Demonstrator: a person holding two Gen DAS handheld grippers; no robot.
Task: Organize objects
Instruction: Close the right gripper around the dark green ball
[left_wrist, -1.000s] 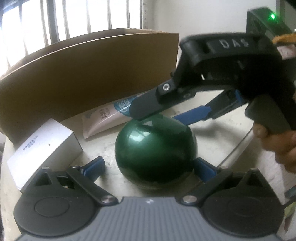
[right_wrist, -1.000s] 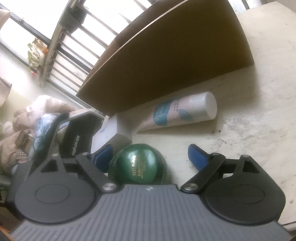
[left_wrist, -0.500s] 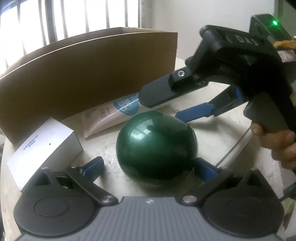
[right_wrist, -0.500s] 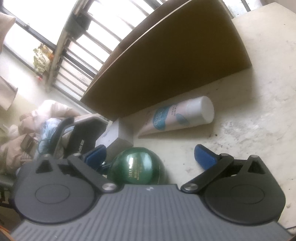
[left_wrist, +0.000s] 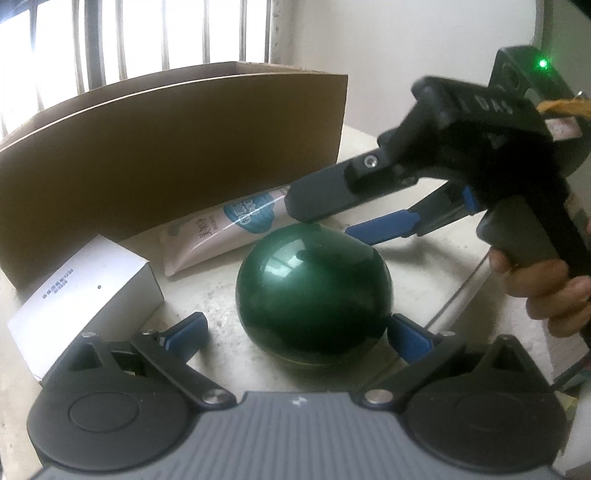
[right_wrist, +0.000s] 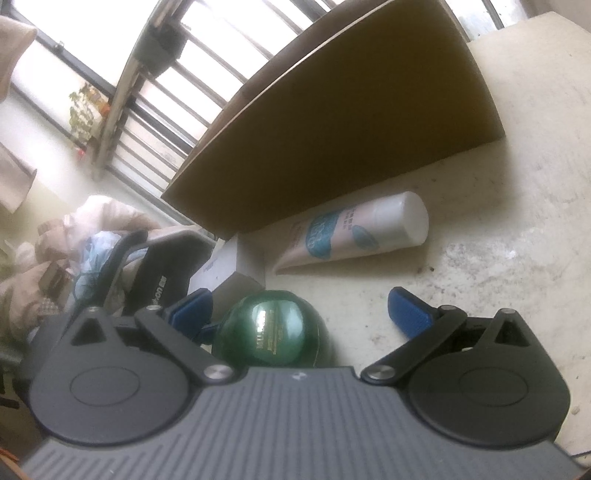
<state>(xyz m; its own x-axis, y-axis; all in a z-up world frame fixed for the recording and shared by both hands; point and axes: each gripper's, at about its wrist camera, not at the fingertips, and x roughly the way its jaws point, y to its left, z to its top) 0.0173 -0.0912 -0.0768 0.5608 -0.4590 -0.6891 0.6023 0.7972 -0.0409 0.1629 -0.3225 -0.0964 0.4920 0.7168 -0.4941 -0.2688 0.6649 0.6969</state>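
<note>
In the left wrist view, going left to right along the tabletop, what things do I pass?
White box → cream tube → green ball → right gripper, with the person's hand last.

A glossy dark green ball with gold lettering is seen on a mottled off-white tabletop. A pale pink tube printed with blue patches and capped in white is backed by a plain brown cardboard box. A white carton bears small grey print.
</note>
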